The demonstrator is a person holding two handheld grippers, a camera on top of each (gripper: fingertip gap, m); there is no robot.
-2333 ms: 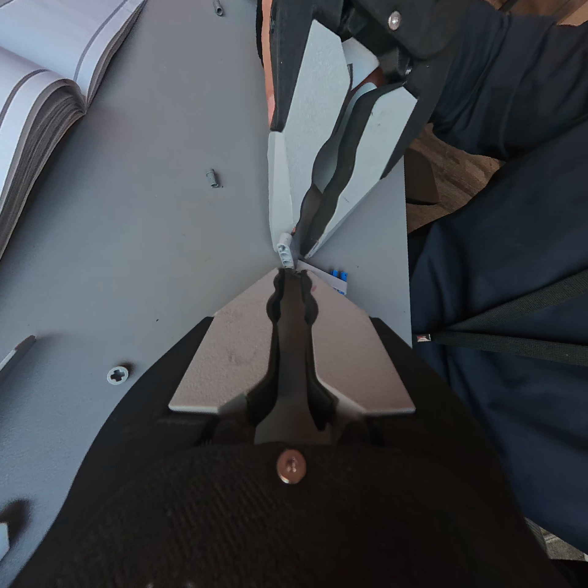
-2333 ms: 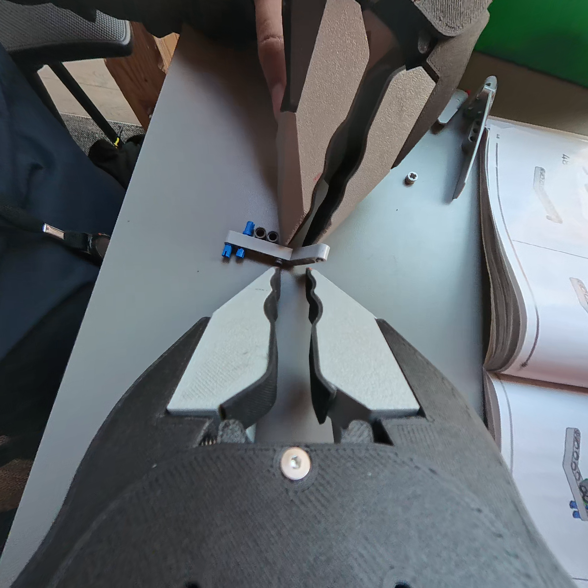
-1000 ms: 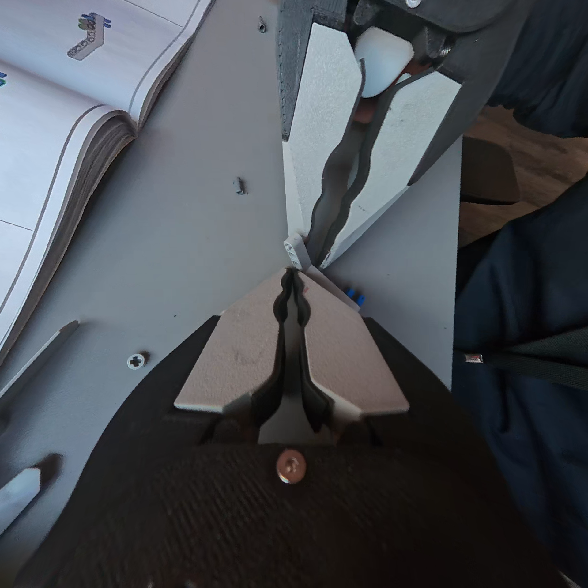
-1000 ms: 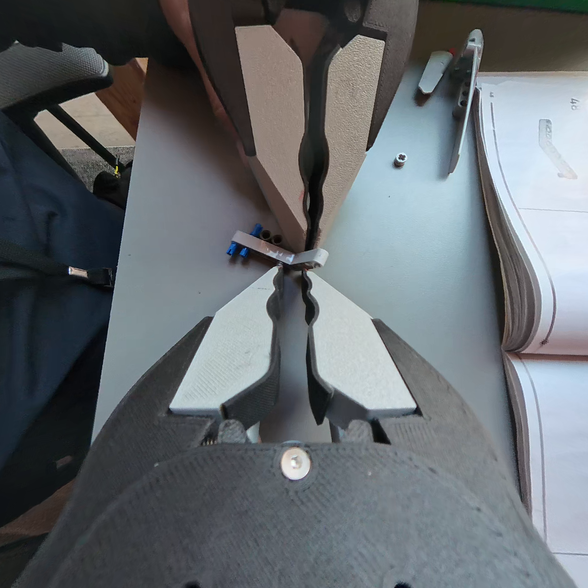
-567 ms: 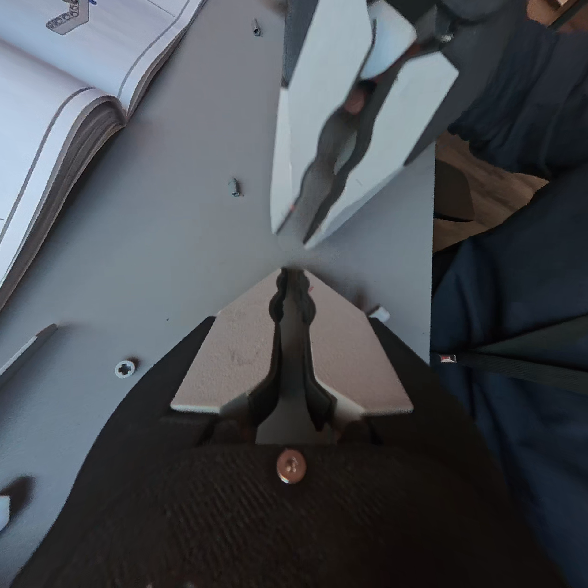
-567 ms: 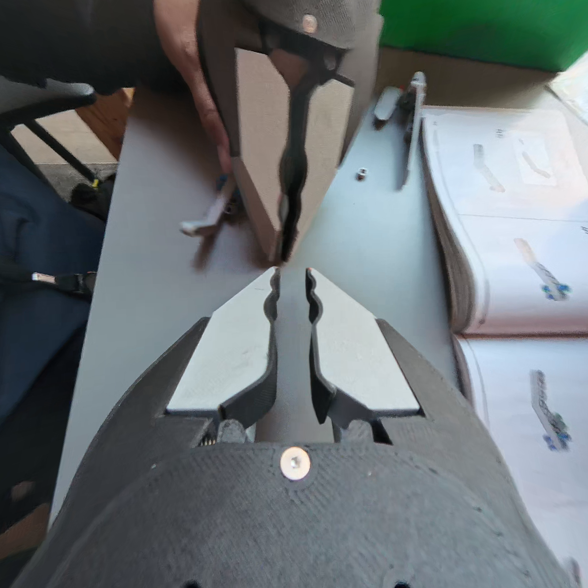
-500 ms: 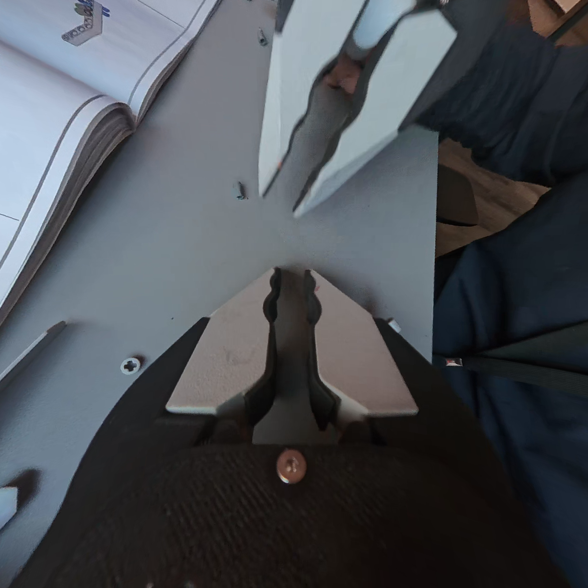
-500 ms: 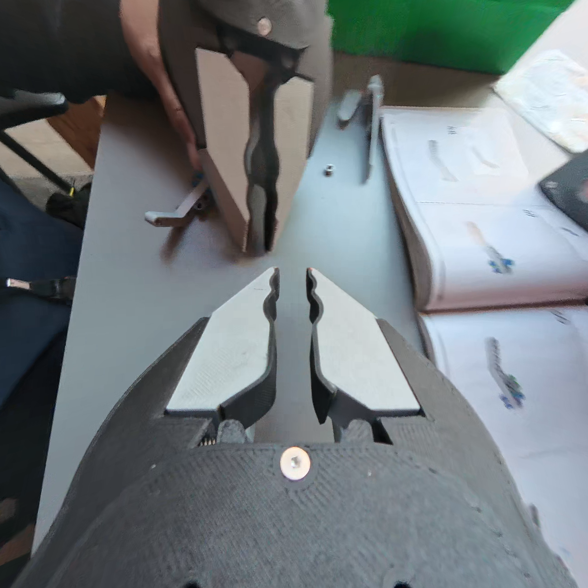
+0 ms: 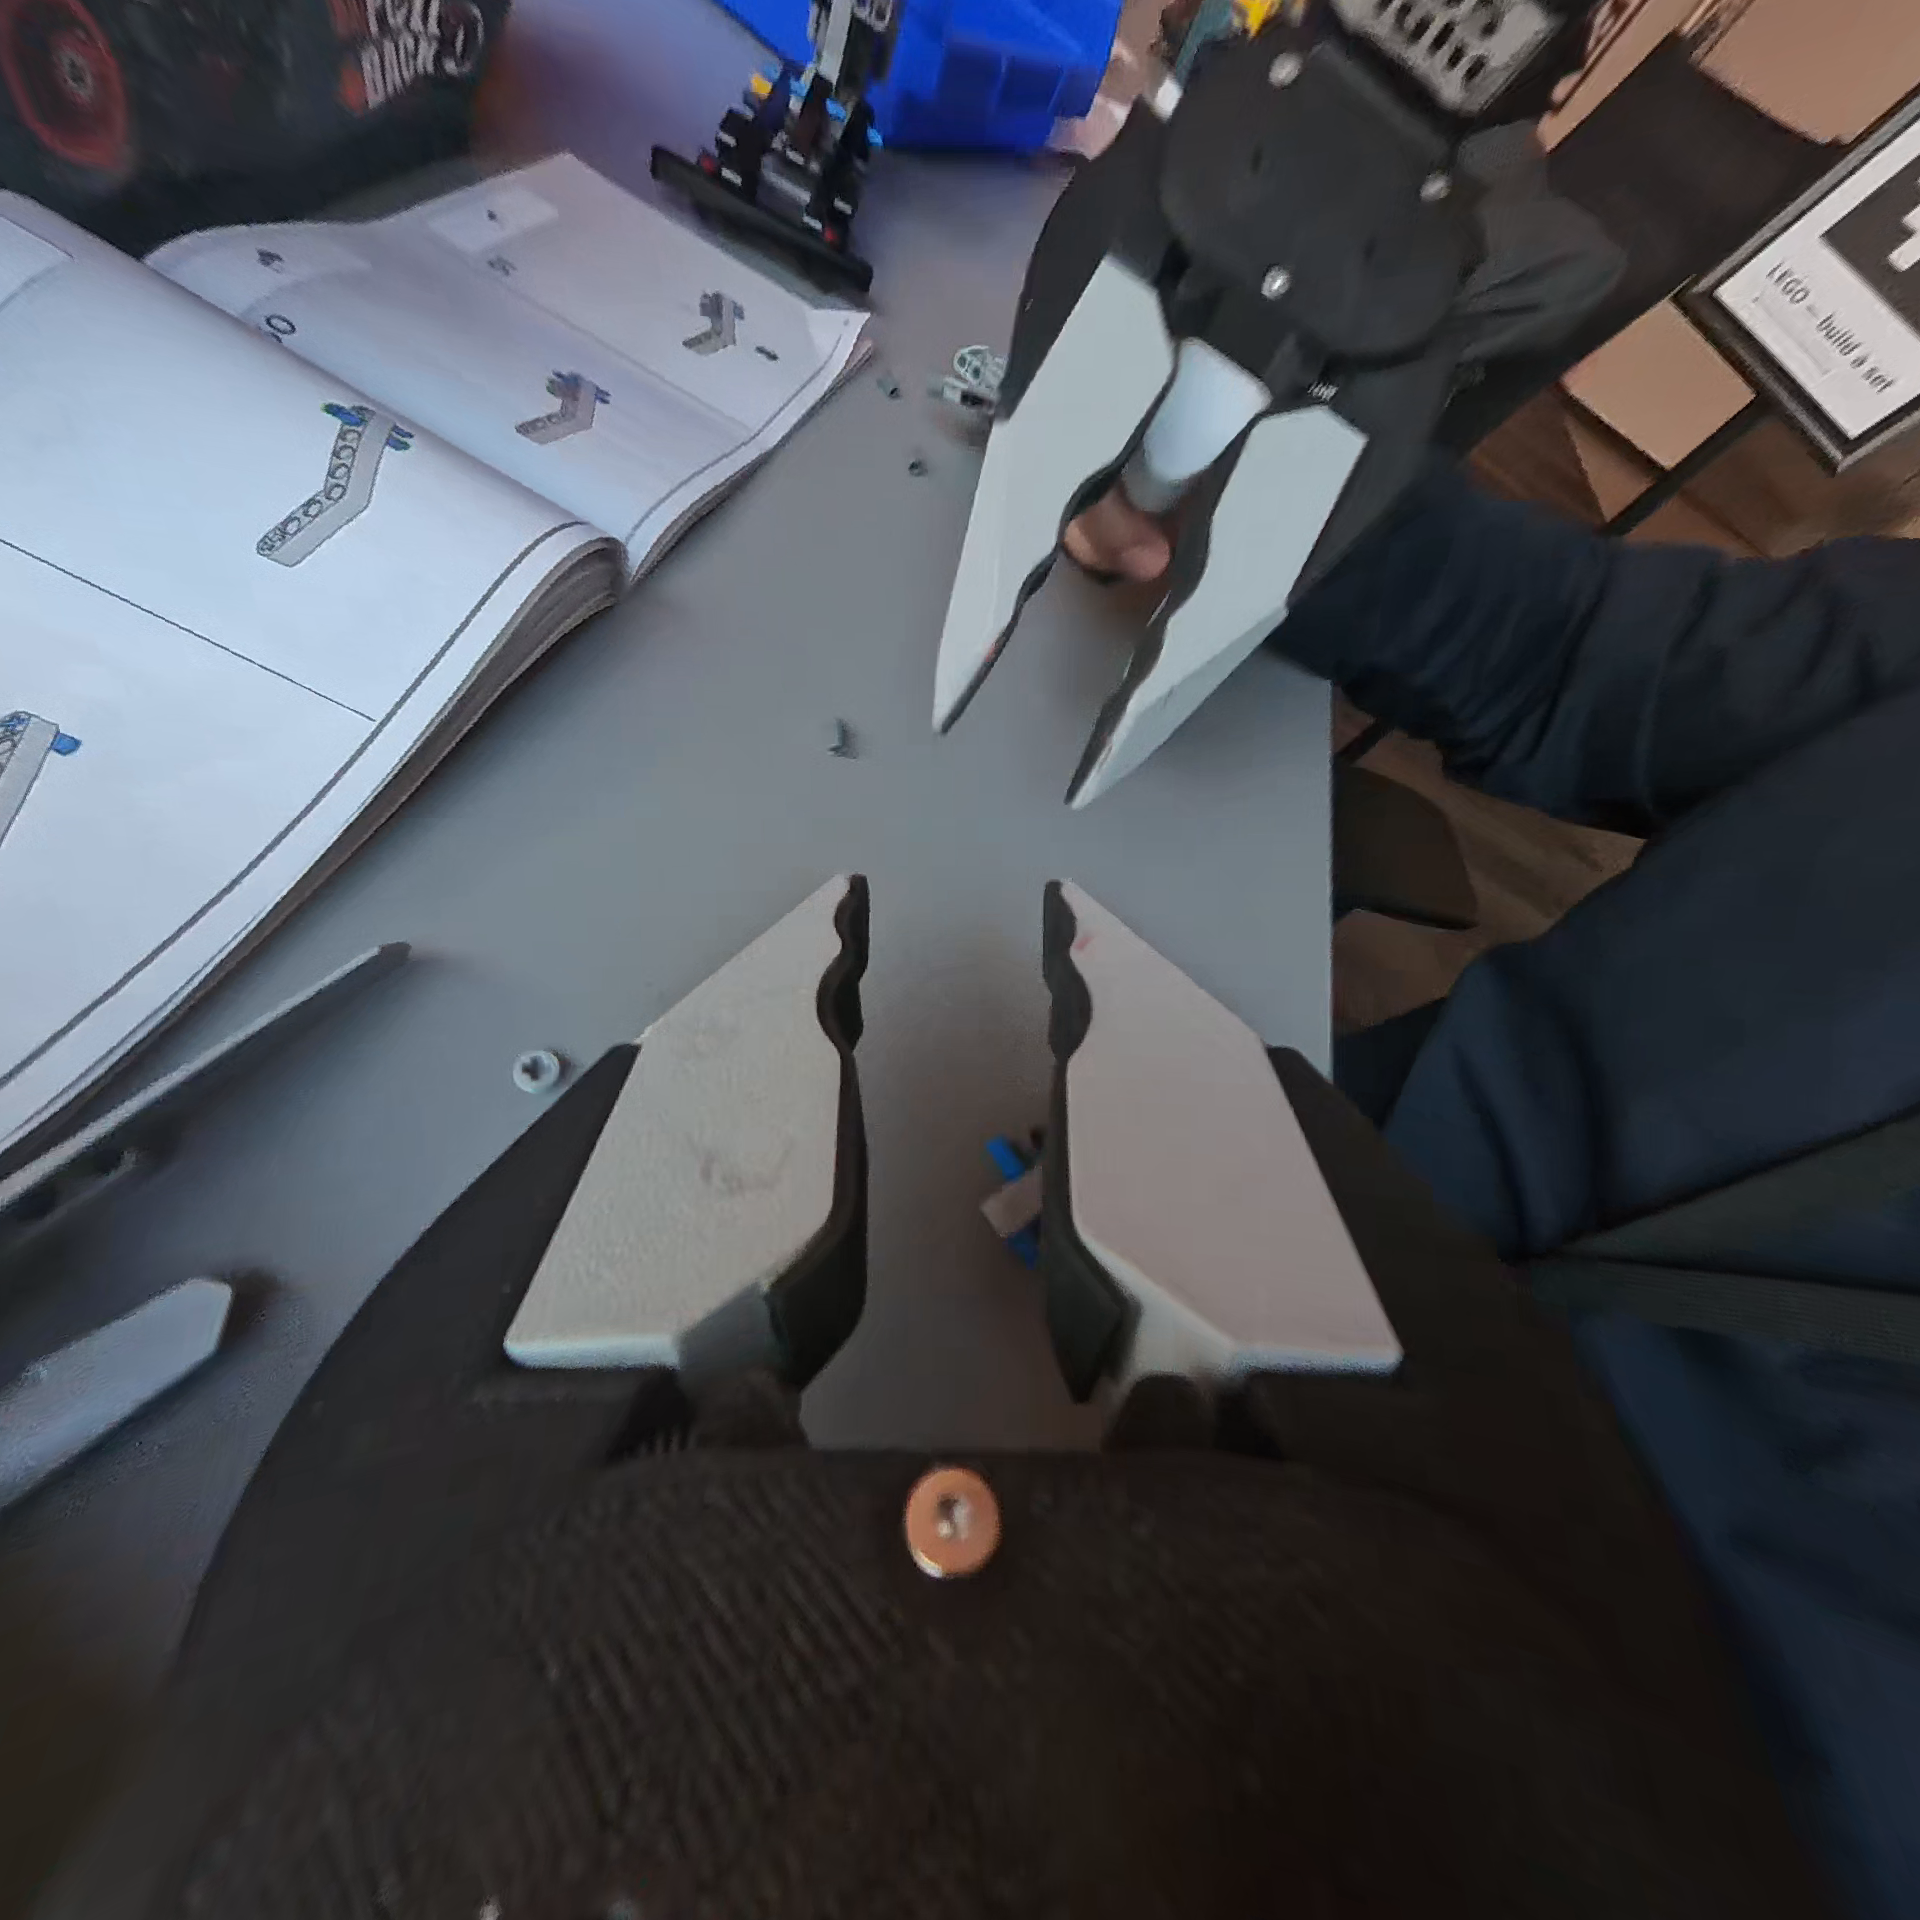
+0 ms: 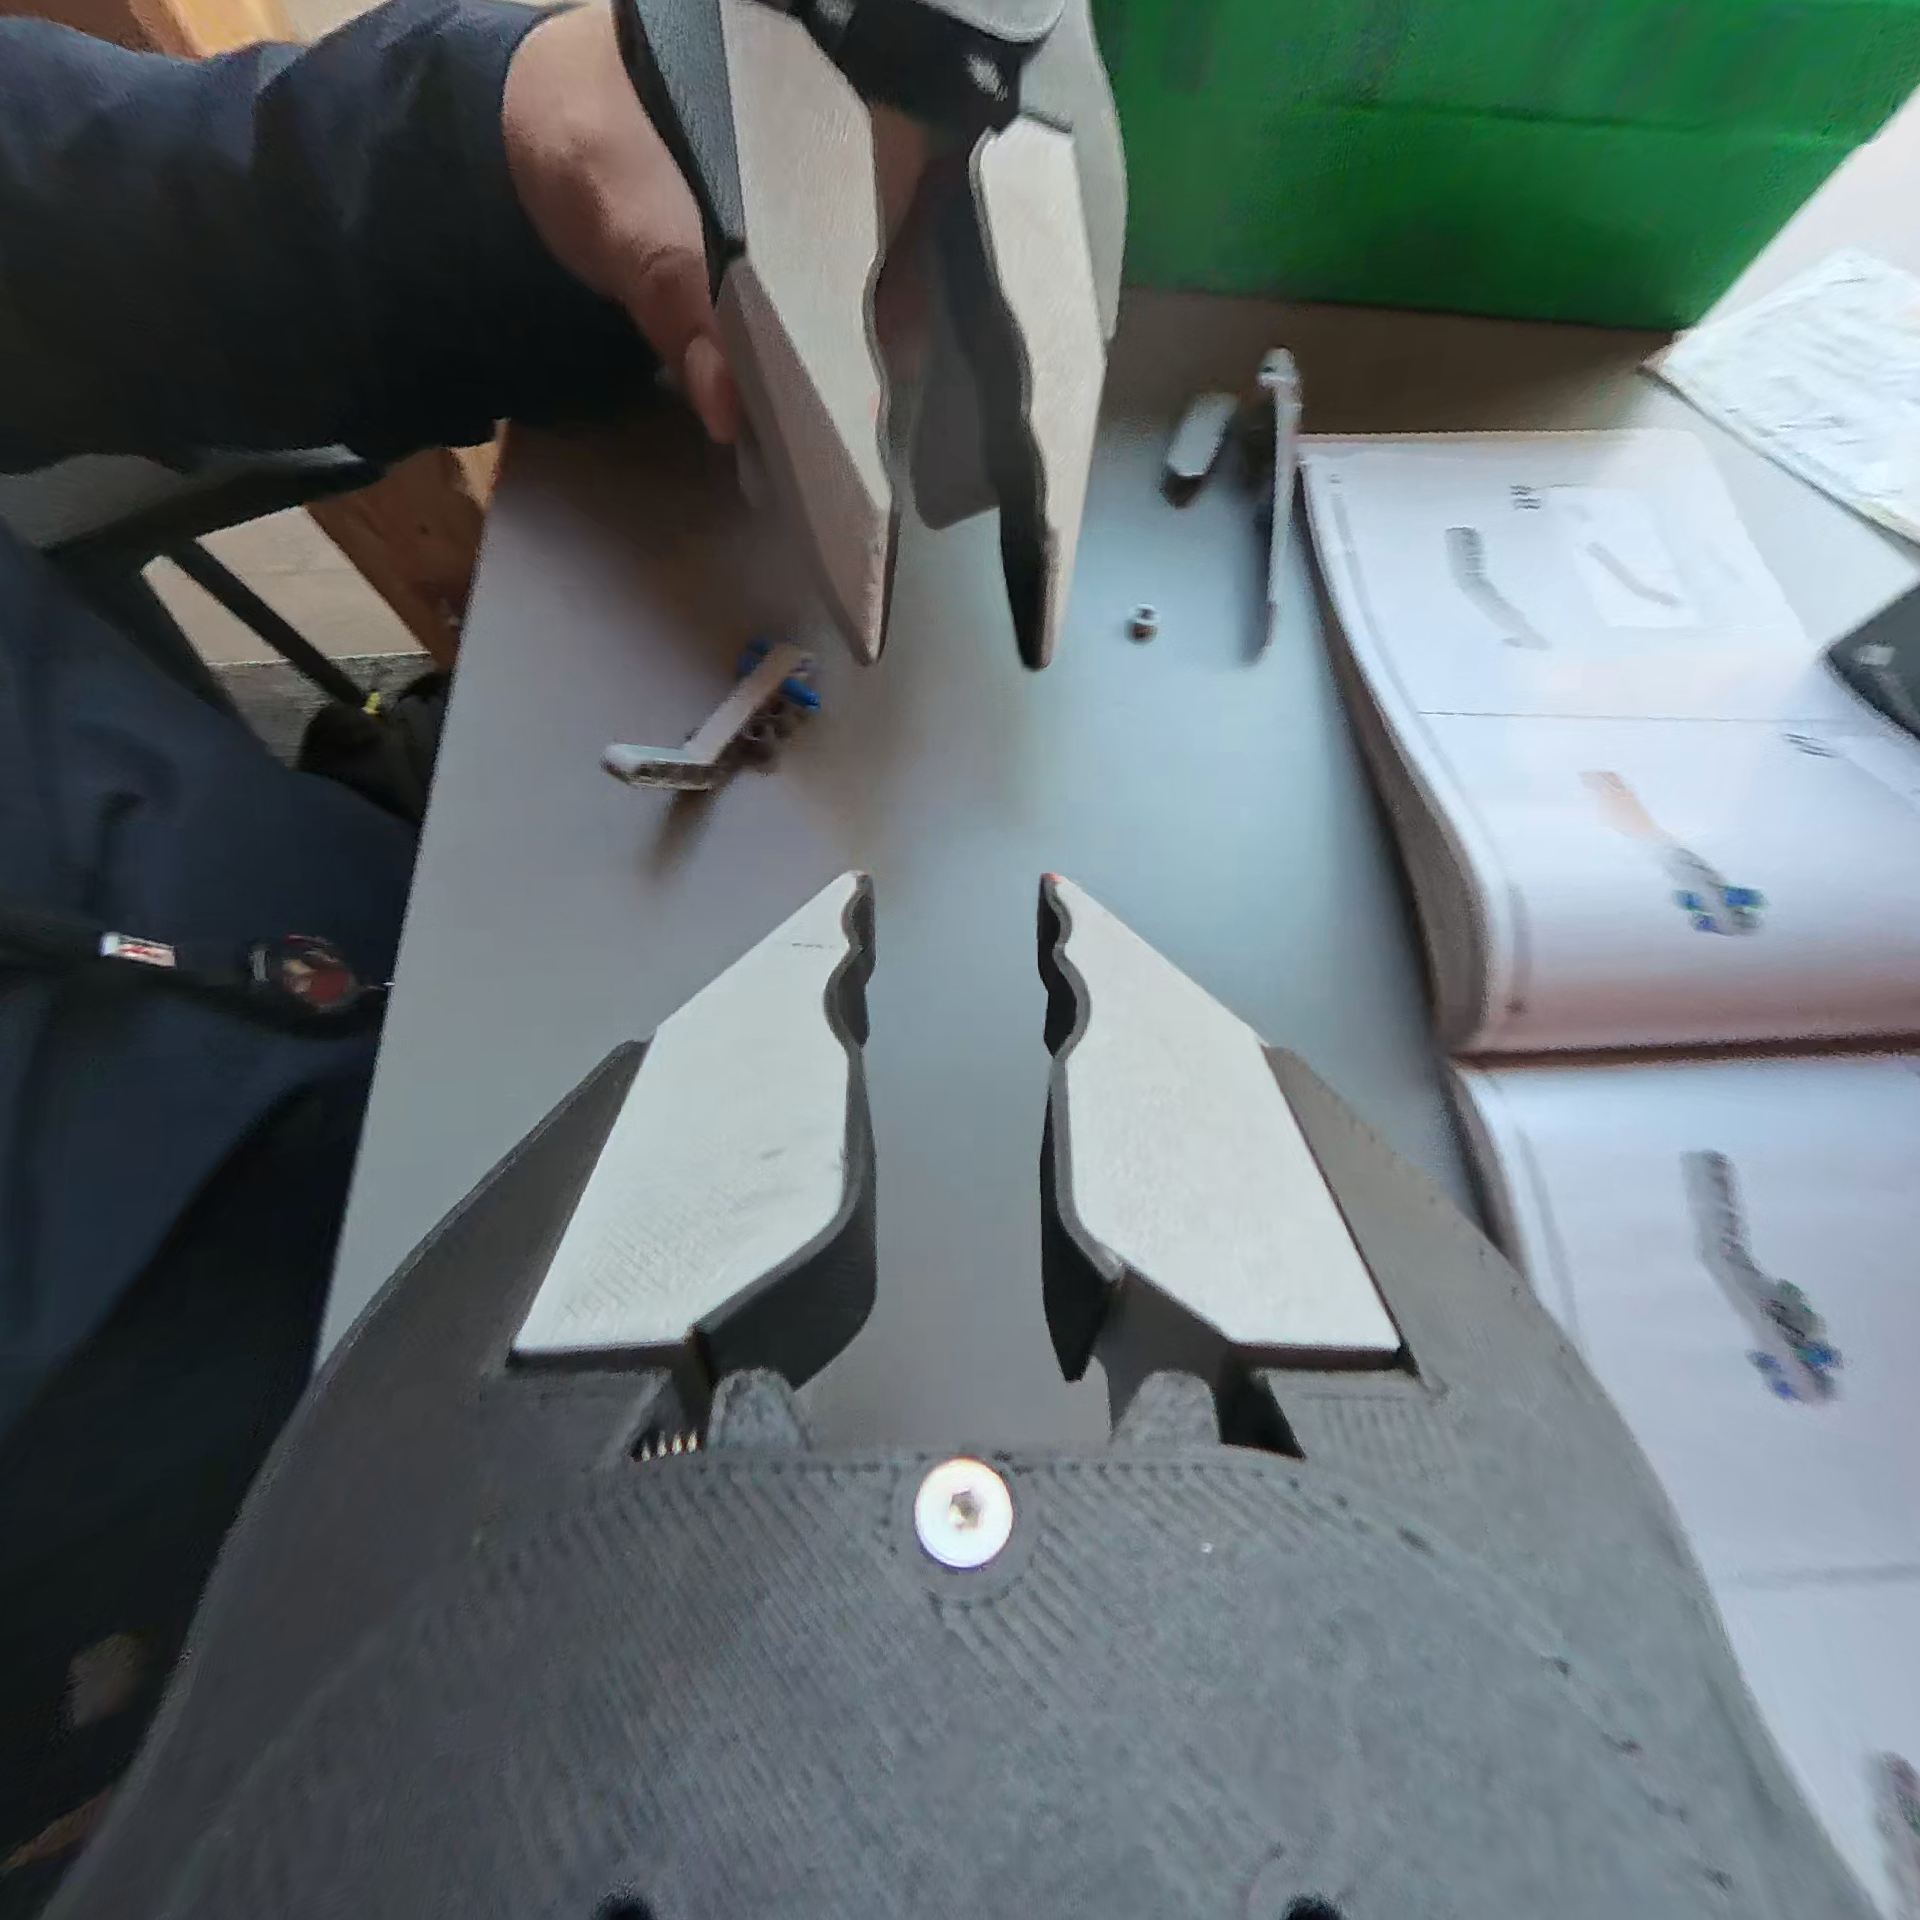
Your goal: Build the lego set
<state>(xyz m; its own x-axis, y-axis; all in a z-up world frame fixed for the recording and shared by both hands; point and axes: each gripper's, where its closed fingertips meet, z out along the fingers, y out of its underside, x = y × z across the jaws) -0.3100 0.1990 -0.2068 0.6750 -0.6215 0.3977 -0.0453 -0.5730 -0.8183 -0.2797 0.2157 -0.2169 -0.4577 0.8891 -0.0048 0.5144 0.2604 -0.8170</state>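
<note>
A grey bent lego beam with blue pins (image 10: 717, 727) lies on the grey table (image 10: 1143, 790) near its left edge, held by neither gripper. In the left wrist view only its end (image 9: 1010, 1195) shows, beside the inner edge of my left gripper's right finger. My left gripper (image 9: 951, 894) is open and empty above the table; it also shows in the right wrist view (image 10: 954, 657), just right of the beam. My right gripper (image 10: 954, 888) is open and empty, facing the left one, and shows in the left wrist view (image 9: 1008, 764).
An open instruction book (image 10: 1610, 727) (image 9: 312, 468) lies beside the work spot. A long grey beam (image 10: 1273, 499), a grey panel piece (image 10: 1195, 447) and a small grey bush (image 10: 1140, 627) lie beyond. A small pin (image 9: 844, 740), a part-built model (image 9: 790, 156) and the table edge (image 9: 1330, 831) are near.
Both grippers were shut on the bent beam, tip to tip. They have let go, opened and drawn apart. The beam now lies on the table.
</note>
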